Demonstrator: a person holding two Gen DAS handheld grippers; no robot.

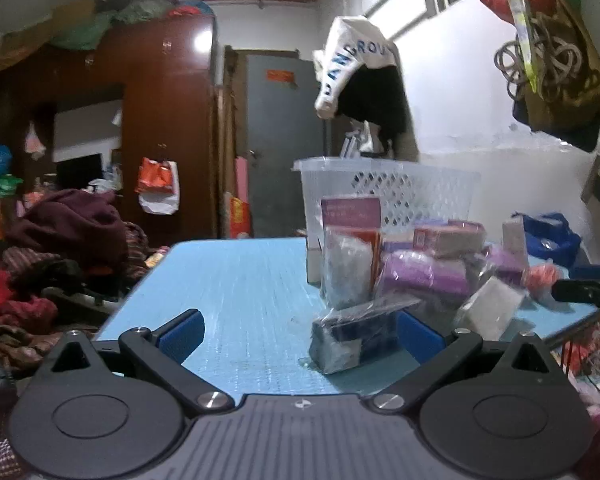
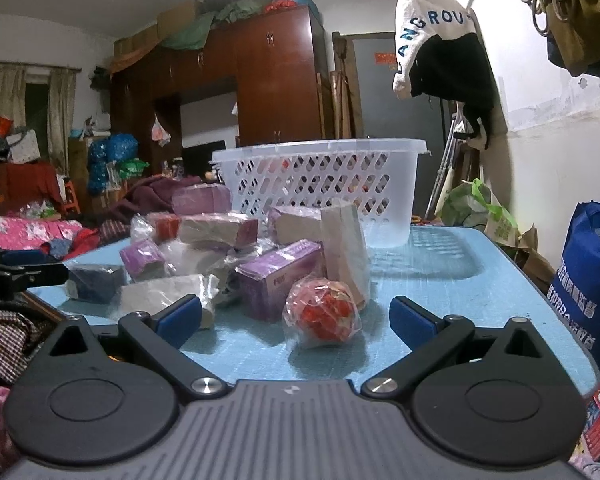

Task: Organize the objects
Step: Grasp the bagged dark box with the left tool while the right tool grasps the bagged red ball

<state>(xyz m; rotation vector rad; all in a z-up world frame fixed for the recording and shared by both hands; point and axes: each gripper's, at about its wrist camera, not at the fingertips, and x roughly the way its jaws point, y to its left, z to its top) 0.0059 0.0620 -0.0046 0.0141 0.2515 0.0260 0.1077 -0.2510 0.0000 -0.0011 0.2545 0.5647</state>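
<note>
Left gripper [image 1: 300, 330] spread wide over the near edge of the blue desk [image 1: 236, 280], blue pads well apart, nothing between them in contact. Dark wrapped packet [image 1: 352, 336] lying on the desk just ahead, nearer the right-hand pad and hiding part of it. Beyond the packet, a clear bag [image 1: 346, 272] leaning upright against a maroon box [image 1: 350, 212], a purple roll in plastic [image 1: 424, 276] beside it, and a white wrapped block [image 1: 488, 308] tilted at the right of the heap. White perforated basket [image 1: 388, 192] standing at the back of the desk behind the pile. Right gripper [image 2: 296, 318] likewise open, low at the desk's edge, pads on either side of a red item in clear wrap [image 2: 322, 312] that sits on the desk between them but slightly ahead, touching neither. Purple box [image 2: 278, 276] just left of the red item and touching it, a tall beige carton [image 2: 346, 252] upright directly behind. More purple and beige packets [image 2: 216, 228] piled farther left, some stacked on others. Same basket [image 2: 320, 184] beyond the heap, something reddish dimly visible through its holes, contents otherwise unclear. Blue tote bag [image 2: 584, 280] off the desk's right side. Dark wardrobe [image 2: 276, 80] and heaped clothes [image 1: 60, 248] in the room behind.
</note>
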